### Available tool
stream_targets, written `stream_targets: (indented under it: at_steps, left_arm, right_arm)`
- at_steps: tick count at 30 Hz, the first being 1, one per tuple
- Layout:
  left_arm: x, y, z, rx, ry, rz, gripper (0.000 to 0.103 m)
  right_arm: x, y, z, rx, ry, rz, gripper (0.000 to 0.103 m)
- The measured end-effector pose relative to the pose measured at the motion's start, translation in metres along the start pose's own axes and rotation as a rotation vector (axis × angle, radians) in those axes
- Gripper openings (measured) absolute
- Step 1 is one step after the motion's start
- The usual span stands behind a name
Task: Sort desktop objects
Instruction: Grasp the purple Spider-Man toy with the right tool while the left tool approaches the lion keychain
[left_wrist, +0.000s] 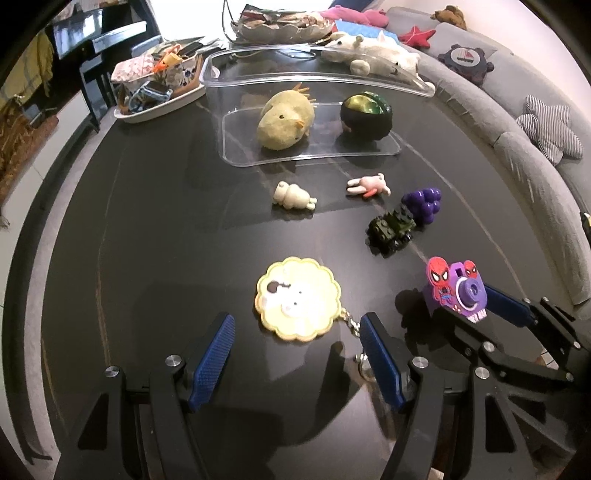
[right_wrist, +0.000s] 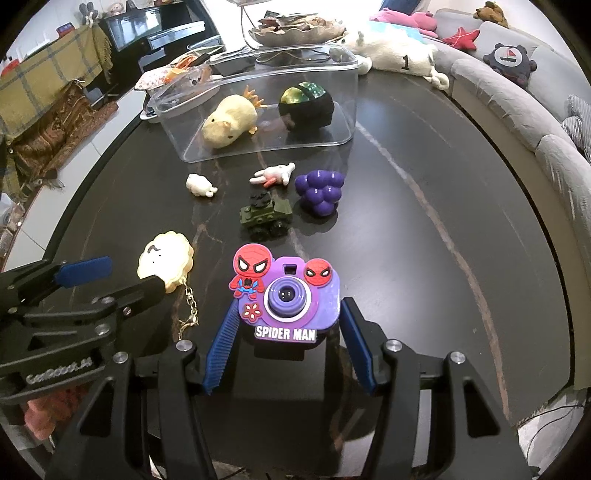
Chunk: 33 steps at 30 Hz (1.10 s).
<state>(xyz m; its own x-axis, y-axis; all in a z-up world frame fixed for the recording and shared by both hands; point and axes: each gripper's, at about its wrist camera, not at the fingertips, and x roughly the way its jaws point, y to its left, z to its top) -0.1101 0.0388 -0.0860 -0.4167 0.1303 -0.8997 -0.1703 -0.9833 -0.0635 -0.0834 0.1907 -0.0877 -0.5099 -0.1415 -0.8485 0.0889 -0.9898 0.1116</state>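
A clear plastic bin (left_wrist: 369, 79) (right_wrist: 347, 110) at the table's far side holds a yellow plush (left_wrist: 284, 120) (right_wrist: 231, 122) and a dark green ball (left_wrist: 365, 114) (right_wrist: 306, 105). On the table lie a cream figure (left_wrist: 293, 196) (right_wrist: 199, 184), a pink rabbit (left_wrist: 369, 184) (right_wrist: 273, 174), purple grapes (left_wrist: 423, 203) (right_wrist: 321, 192), a green toy truck (left_wrist: 391, 229) (right_wrist: 266, 218), and a yellow flower keychain (left_wrist: 297, 297) (right_wrist: 166, 260). My left gripper (left_wrist: 297, 326) (right_wrist: 123, 277) is open, straddling the keychain. My right gripper (right_wrist: 286, 308) (left_wrist: 476, 306) is open around a purple Spider-Man toy camera (right_wrist: 286, 291) (left_wrist: 456, 290).
A tray of clutter (left_wrist: 155, 85) stands at the far left, a bowl (left_wrist: 280, 22) and a white plush (left_wrist: 373, 51) behind the bin. A grey sofa (left_wrist: 517, 122) curves along the right. The dark table's edge (left_wrist: 55, 206) curves on the left.
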Motion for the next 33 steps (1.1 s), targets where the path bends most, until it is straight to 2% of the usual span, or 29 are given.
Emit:
stream_targets:
  at_steps: [6, 22, 26, 33]
  left_arm:
    - [0.013, -0.002, 0.005, -0.002, 0.022, -0.003, 0.067]
    - [0.028, -0.003, 0.010, 0.003, 0.010, 0.008, 0.066]
    - [0.028, -0.002, 0.007, 0.006, 0.000, -0.006, 0.057]
    - [0.025, -0.005, 0.006, 0.030, -0.007, 0.013, 0.057]
  right_arm:
    - [0.003, -0.001, 0.003, -0.010, -0.006, -0.005, 0.053]
    - [0.014, -0.003, 0.009, -0.015, 0.005, -0.002, 0.053]
    - [0.016, -0.001, 0.009, -0.016, 0.008, 0.000, 0.053]
    - [0.017, -0.001, 0.008, -0.013, 0.011, -0.007, 0.053]
